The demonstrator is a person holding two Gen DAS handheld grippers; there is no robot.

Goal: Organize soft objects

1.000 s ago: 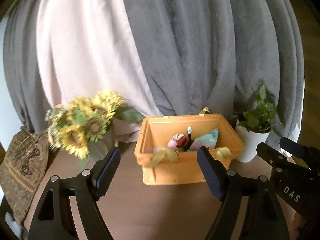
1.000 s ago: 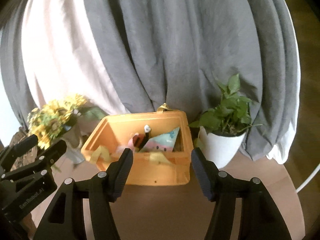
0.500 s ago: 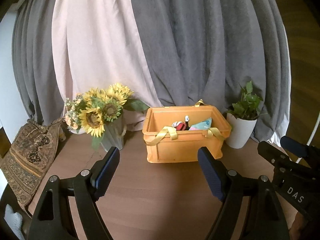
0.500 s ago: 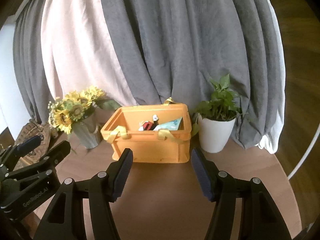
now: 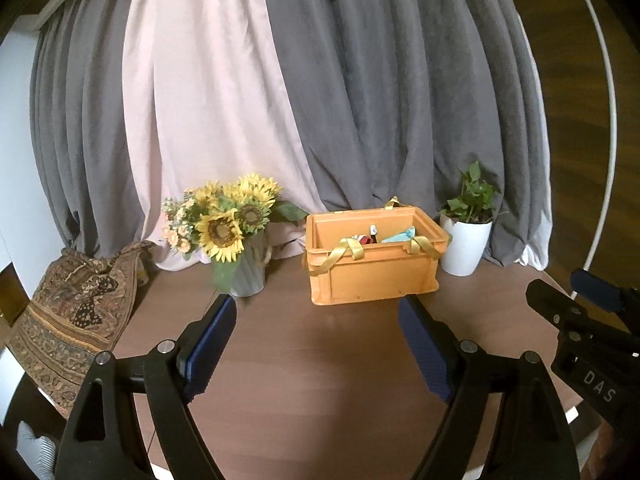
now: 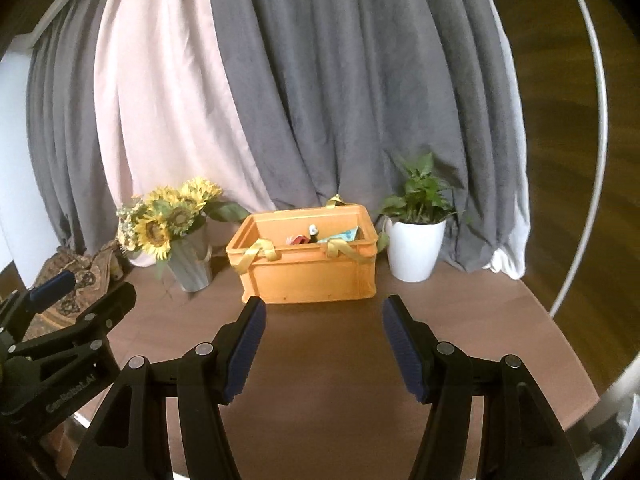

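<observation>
Worktop (image 5: pixel 320 364): brown wood-look, smooth, matt with a soft sheen. Crate (image 5: pixel 372 276): orange moulded plastic, smooth, slightly glossy; yellow ribbon (image 5: pixel 340 254) over its rim looks satiny. Soft toys (image 6: pixel 320 237) inside: fabric, detail too small to tell. Curtains (image 5: pixel 380 92): grey and pale pink cloth, matt, heavily creased. Pot (image 5: pixel 466 246): white, glossy, smooth. Vase (image 5: pixel 246 276): pale grey, ribbed. Rug (image 5: pixel 76 312): woven, patterned, coarse. Left hand-held gripper (image 5: pixel 316 344): black matt plastic, metal rivets, blue ridged pads (image 5: pixel 210 344).

Grey curtains (image 5: pixel 400 100) and a pale pink one (image 5: pixel 208 100) hang behind a round brown worktop (image 5: pixel 320 360); wood floor (image 6: pixel 560 140) at right.
</observation>
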